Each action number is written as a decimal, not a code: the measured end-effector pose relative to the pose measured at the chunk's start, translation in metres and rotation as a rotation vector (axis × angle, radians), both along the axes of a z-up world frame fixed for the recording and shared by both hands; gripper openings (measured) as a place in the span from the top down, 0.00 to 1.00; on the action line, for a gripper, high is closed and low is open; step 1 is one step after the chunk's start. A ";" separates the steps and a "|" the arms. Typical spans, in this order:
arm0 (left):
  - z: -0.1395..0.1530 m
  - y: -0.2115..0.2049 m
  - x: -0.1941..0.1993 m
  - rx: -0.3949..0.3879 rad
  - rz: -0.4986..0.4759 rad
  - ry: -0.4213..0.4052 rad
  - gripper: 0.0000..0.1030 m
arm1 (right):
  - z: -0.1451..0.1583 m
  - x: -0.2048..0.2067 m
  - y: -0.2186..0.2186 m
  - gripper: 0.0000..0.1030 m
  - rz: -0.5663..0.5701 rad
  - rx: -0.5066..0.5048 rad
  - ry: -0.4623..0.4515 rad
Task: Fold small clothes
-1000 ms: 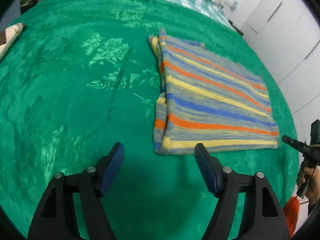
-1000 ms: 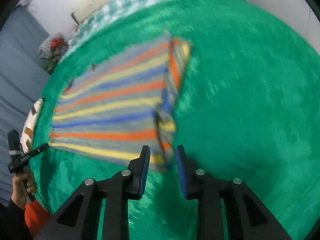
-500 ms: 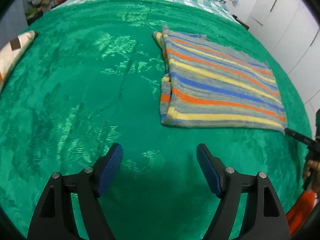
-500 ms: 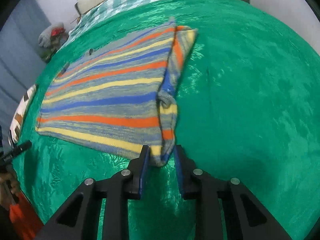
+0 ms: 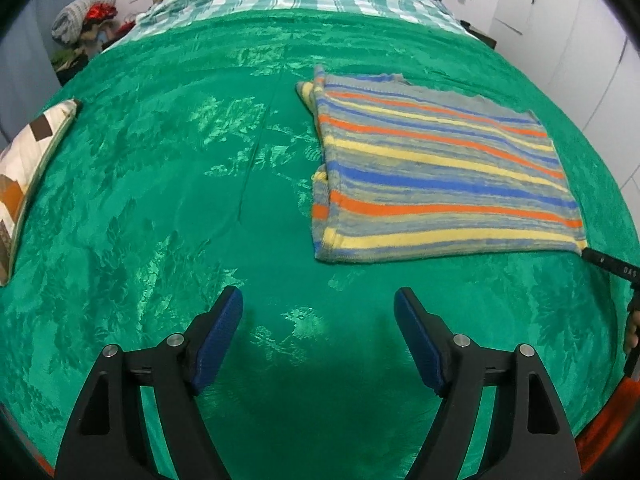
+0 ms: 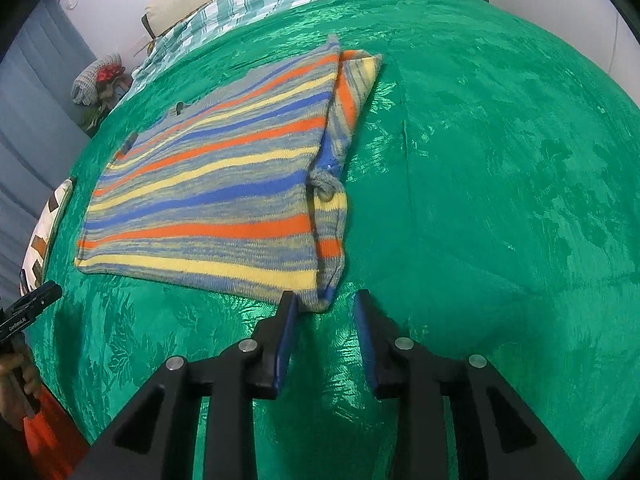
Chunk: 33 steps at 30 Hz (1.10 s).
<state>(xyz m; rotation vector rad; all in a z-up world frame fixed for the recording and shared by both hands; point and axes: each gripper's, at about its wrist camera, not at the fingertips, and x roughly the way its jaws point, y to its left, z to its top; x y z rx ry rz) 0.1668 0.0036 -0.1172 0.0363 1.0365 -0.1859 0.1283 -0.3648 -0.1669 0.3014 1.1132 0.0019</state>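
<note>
Striped garment (image 6: 208, 208) now lies released; right claw (image 6: 325, 312) opening.

bare green blanket (image 5: 160, 208) wide open left of the striped garment (image 5: 432, 184), patterned cushion (image 5: 28, 168) at its far-left edge

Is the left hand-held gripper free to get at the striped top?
Probably yes. The left hand-held gripper is open, and only bare green blanket lies between it and the striped top.
</note>
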 end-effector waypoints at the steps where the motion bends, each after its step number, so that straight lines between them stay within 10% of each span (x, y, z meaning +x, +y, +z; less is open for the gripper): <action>1: 0.000 -0.001 0.001 0.002 -0.001 -0.001 0.22 | 0.000 -0.001 -0.001 0.71 -0.002 0.003 0.000; 11: 0.004 -0.028 -0.006 0.013 -0.090 -0.037 0.20 | 0.042 0.010 -0.008 0.71 0.017 -0.092 -0.063; 21: 0.005 -0.069 -0.032 0.007 -0.222 -0.037 0.20 | 0.070 0.175 0.007 0.55 0.086 -0.217 -0.100; 33: -0.024 -0.050 -0.049 -0.036 -0.198 0.081 0.19 | 0.019 0.191 -0.050 0.77 -0.035 0.104 -0.022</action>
